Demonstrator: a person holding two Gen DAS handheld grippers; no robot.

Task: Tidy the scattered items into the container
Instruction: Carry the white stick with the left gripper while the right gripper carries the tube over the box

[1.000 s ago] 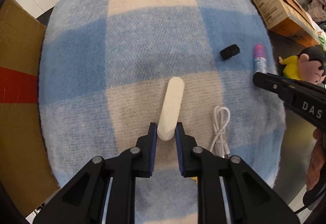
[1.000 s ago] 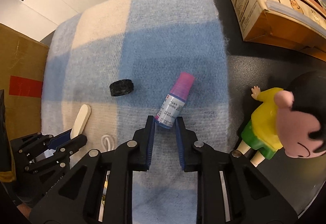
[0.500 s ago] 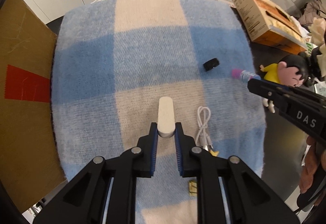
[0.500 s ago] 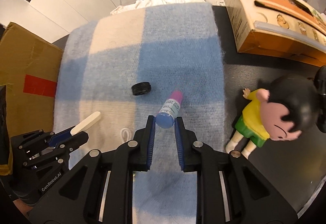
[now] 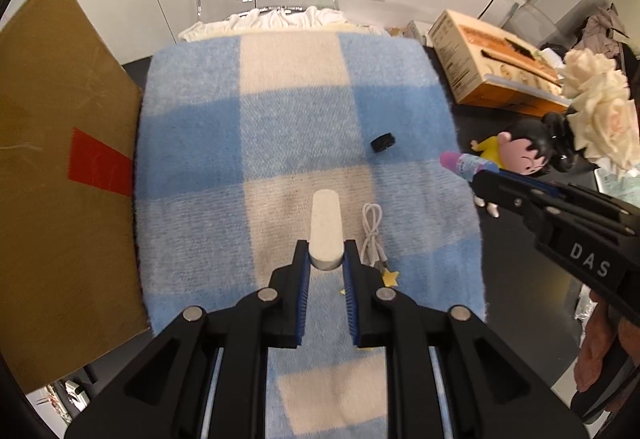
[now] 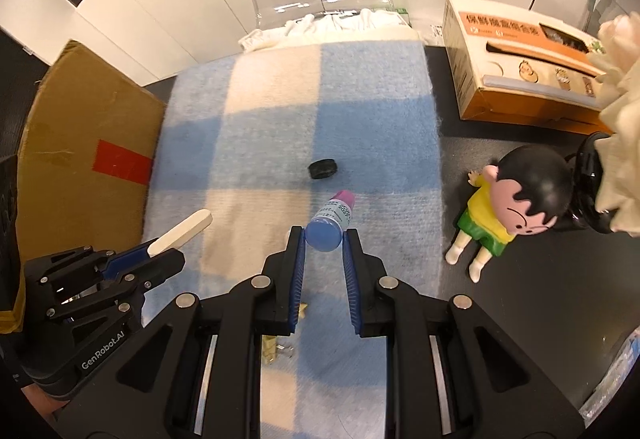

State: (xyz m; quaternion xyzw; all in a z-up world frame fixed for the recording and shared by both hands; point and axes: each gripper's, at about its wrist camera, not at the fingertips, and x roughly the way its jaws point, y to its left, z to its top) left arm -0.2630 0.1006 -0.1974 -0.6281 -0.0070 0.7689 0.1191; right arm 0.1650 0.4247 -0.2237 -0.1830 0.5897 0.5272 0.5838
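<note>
Both loads have risen off the checked blanket (image 5: pixel 296 127) — left gripper (image 5: pixel 326 259) jaws clamped on the white stick (image 5: pixel 326 227), right gripper (image 6: pixel 324 239) on the pink-capped bottle (image 6: pixel 334 219). Black cap (image 6: pixel 323 169), at 12 o'clock, waits; no container visible.

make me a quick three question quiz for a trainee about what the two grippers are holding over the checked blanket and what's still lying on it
1. True or false: the left gripper is shut on the white stick.
2. What does the right gripper hold? A) black cap B) pink-capped bottle C) white cable
3. Fill in: lying on the blanket just right of the left gripper's fingers is a coiled white ____.

Key:
1. True.
2. B, the pink-capped bottle; the black cap lies on the blanket.
3. Cable.
</note>
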